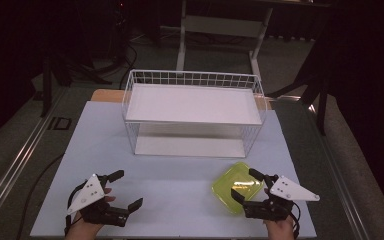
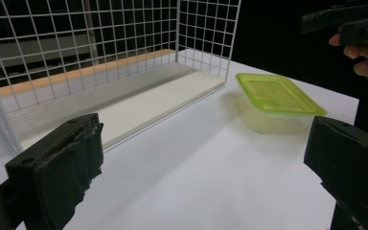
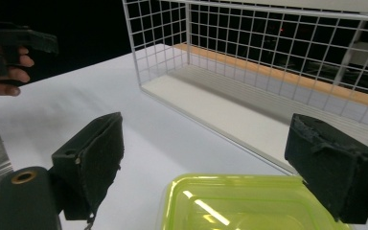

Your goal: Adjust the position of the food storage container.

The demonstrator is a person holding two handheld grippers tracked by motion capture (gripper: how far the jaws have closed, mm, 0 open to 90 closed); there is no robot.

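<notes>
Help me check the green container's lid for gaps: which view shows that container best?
The left gripper view: the green container appears whole there, lid and clear base, unobstructed. The high view shows it from above, partly behind the right gripper. The right gripper view crops it to the lid's near part.

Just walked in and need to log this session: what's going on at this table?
A person sits at a white table with a black two-jaw gripper in each hand. The right gripper is open, its jaws standing either side of a lime-green lidded plastic container near the table's front right; no grip shows yet. The left gripper is open too, holding nothing, at the front left. Behind them stands a white wire two-level shelf rack, both its white boards bare.
</notes>
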